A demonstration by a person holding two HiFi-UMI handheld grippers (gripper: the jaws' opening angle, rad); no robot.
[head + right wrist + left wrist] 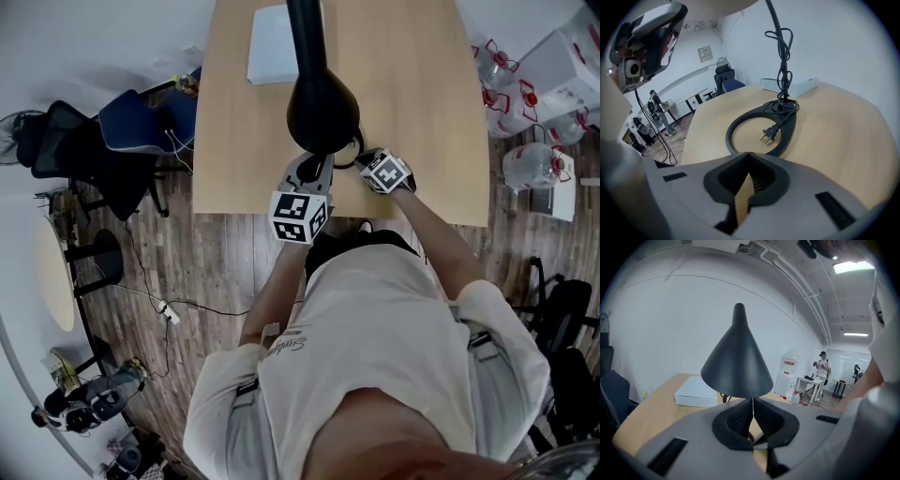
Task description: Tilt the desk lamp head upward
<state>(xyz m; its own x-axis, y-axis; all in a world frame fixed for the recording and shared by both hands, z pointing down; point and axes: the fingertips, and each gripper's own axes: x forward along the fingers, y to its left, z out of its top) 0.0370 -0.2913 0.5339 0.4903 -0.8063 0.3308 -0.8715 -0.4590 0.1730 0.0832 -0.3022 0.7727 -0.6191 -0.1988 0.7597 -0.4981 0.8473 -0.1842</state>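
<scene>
The black desk lamp stands on the wooden table (431, 112). Its cone-shaped head (322, 112) points down, and its neck (305, 28) runs toward the far side. In the left gripper view the head (737, 362) fills the middle, directly beyond my left gripper (752, 401), whose jaws are shut with nothing between them. From the head view, the left gripper (314, 167) sits right at the head's near rim. My right gripper (748, 154) is also shut and empty, hovering low before the lamp's ring base (740, 123). The loose plug (768, 135) lies inside that ring, under the bundled cord (783, 70).
A flat white box (274, 45) lies on the far part of the table. A blue office chair (141, 122) stands at the table's left, and water bottles (530, 164) sit on the floor at the right. People (821, 369) stand far off in the room.
</scene>
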